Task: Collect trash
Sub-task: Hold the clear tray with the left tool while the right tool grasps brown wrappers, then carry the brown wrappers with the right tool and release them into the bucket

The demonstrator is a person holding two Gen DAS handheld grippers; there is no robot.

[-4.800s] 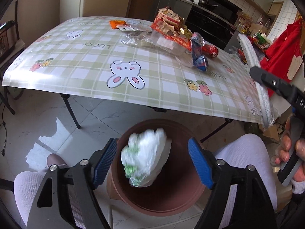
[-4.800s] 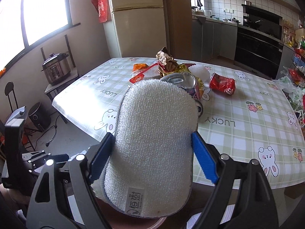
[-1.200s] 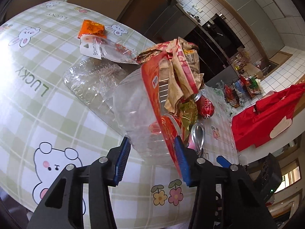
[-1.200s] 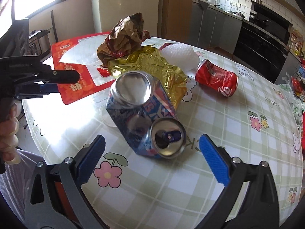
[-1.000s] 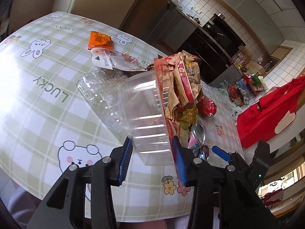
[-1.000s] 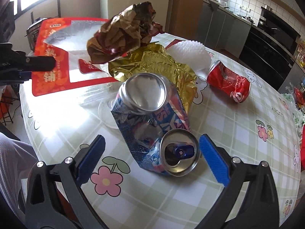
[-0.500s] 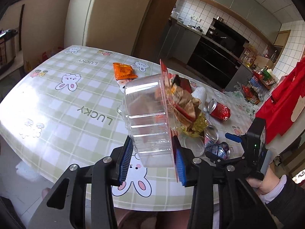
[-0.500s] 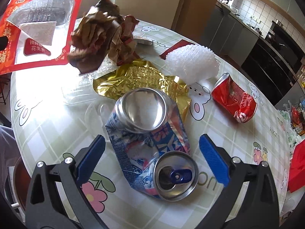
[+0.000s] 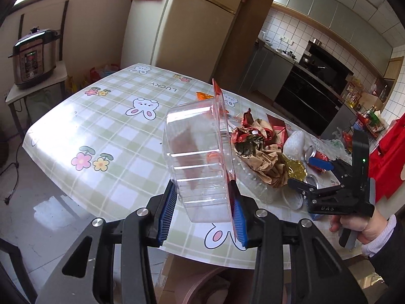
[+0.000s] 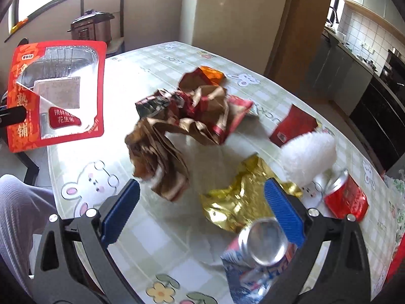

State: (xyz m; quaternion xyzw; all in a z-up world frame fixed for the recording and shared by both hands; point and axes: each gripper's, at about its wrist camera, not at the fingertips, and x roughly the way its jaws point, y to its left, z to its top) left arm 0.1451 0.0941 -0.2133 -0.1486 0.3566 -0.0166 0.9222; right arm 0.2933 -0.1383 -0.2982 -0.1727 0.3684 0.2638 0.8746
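Observation:
My left gripper point(image 9: 202, 215) is shut on a clear plastic food tray with a red printed lid point(image 9: 200, 157) and holds it up above the table's near edge; the tray also shows in the right wrist view point(image 10: 57, 93). My right gripper point(image 10: 202, 210) is open and empty above the trash pile, and shows in the left wrist view point(image 9: 336, 177). Under it lie a crumpled brown and red wrapper point(image 10: 174, 126), gold foil point(image 10: 243, 197), a crushed blue can point(image 10: 260, 258), a crushed red can point(image 10: 346, 197) and white foam netting point(image 10: 308, 154).
The table point(image 9: 114, 131) has a green checked cloth with rabbits. A brown bin rim point(image 9: 202, 288) shows below the table edge under my left gripper. A pressure cooker point(image 9: 33, 55) stands on a side table at left. A fridge point(image 9: 192, 25) stands behind.
My left gripper has lifted the plastic tray off the pile and pulled it back towards the table's near edge. My right gripper has moved up and forward over the pile, staying open.

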